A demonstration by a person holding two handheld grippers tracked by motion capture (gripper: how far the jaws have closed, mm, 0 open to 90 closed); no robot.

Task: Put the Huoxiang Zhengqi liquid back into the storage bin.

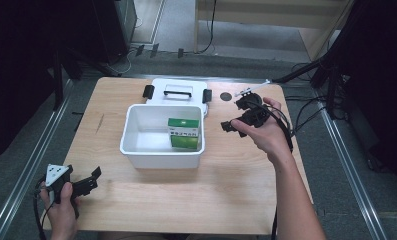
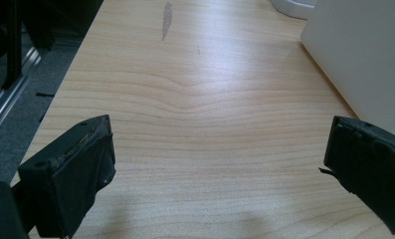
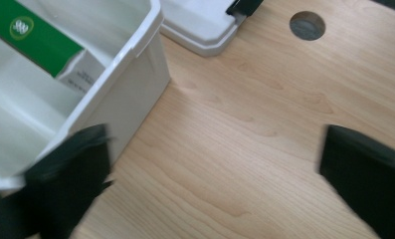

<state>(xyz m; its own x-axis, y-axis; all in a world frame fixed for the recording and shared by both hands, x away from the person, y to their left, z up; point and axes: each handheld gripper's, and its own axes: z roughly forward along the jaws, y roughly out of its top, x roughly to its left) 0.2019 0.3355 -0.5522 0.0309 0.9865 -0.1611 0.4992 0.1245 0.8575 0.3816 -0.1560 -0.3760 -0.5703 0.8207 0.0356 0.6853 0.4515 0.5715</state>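
Pale wooden table [image 1: 221, 200], dark room around

- Left hand [image 1: 61, 205]: enters from the bottom left edge in the high view, forearm barely in frame, fingers wrapped round the gripper body.
- Left gripper [image 1: 93, 178]: low, jaws pointing up and to the right in the high view; grey plate on top, cable looping beside the hand. Jaws stand wide apart in the left gripper view [image 2: 220, 164], nothing between them.
- Right forearm: bare, rises from the bottom edge right of centre, angled up and slightly left.
- Right hand [image 1: 266, 131]: cupped under the gripper body, thumb towards the left.
- Right gripper [image 1: 233, 115]: jaws pointing left in the high view, cable trailing down the wrist. Jaws spread wide in the right gripper view [image 3: 212, 164], slightly blurred, gap empty.
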